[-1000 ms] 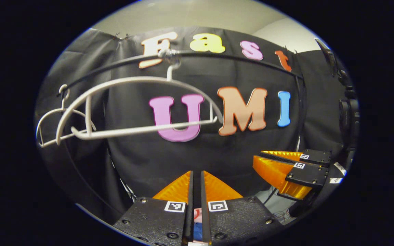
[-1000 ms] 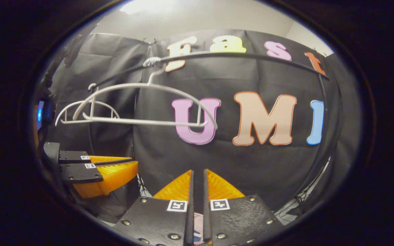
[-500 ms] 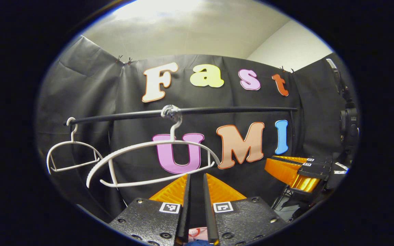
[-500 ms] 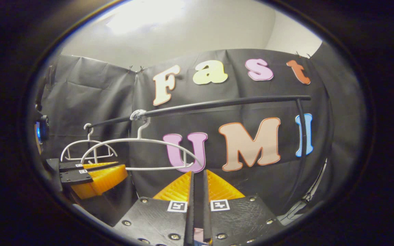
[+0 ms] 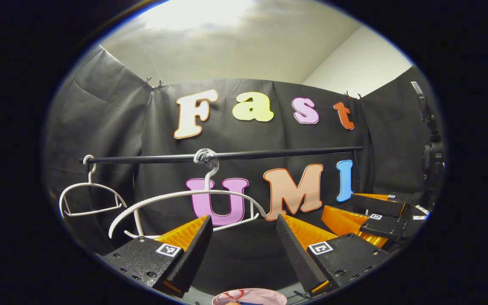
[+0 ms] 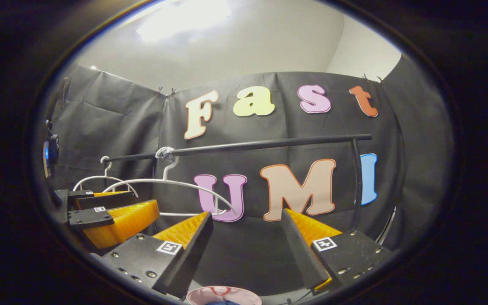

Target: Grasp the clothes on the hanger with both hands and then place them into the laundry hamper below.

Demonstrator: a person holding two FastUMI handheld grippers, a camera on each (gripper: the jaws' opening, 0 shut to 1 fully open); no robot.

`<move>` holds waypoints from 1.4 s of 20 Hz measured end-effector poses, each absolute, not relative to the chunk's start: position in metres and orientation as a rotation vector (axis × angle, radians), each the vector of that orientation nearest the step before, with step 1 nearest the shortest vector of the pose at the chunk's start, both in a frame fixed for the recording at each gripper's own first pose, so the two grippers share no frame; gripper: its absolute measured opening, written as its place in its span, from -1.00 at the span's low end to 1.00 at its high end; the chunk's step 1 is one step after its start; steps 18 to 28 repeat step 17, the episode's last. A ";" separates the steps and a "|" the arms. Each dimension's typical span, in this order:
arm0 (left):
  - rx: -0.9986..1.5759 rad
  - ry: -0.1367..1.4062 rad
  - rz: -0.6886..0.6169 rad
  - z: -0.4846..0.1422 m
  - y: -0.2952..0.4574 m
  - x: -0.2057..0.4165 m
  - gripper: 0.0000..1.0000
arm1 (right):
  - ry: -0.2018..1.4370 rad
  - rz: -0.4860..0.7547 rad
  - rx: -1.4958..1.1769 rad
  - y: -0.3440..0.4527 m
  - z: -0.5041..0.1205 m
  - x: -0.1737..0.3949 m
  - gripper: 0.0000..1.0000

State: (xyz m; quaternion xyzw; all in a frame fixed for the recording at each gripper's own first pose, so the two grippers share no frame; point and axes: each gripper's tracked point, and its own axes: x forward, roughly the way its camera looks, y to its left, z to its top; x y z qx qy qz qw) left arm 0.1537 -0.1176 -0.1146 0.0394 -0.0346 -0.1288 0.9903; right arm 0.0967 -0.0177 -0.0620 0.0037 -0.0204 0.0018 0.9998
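left gripper (image 5: pixel 244 237) fingers wide apart, right gripper (image 6: pixel 246 237) same, both aimed twd bare hanger (image 5: pixel 184 203) on rail (image 5: pixel 227 156), pink garment (image 5: pixel 250 297) just below

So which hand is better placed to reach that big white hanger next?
Left, probably. The big hanger hangs just ahead of the open left gripper; from the right gripper, also open, it sits off to one side, beyond the left gripper.

Black finger mounts on left gripper (image 5: pixel 244 250), w/ screws and a square b/w tag each. Same on right gripper (image 6: pixel 246 250). Ribbed wedge fingers, tags at 7 and 5 o'clock.
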 end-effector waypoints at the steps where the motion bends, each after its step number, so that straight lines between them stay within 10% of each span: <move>1: 0.081 -0.075 -0.257 -0.114 -0.116 0.152 0.89 | -0.044 -0.001 0.006 -0.021 -0.059 0.095 0.92; 28: 0.023 -0.088 -0.308 -0.105 -0.163 0.154 0.87 | -0.087 -0.129 -0.077 -0.086 -0.037 0.059 0.94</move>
